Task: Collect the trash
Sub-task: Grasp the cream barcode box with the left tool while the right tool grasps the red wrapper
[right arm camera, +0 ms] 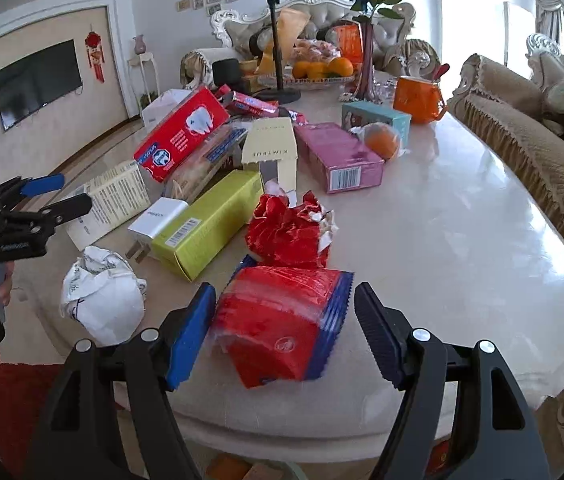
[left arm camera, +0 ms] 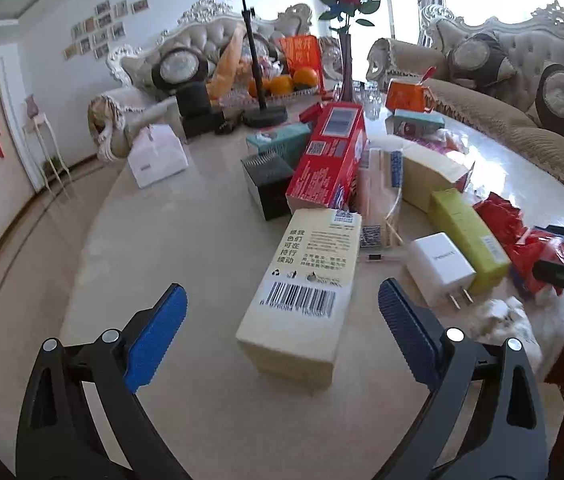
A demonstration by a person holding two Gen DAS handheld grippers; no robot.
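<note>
Plastic, glossy and red, wraps the snack packet (right arm camera: 282,320) lying between the right gripper (right arm camera: 285,326)'s spread jaws, untouched. Crumpled white paper (right arm camera: 102,300) sits at nine o'clock, crinkled red foil (right arm camera: 288,232) at twelve. The left gripper (left arm camera: 282,316) gapes empty over a cream carton (left arm camera: 306,288). Boxes crowd the polished table (right arm camera: 482,240) beyond.
</note>
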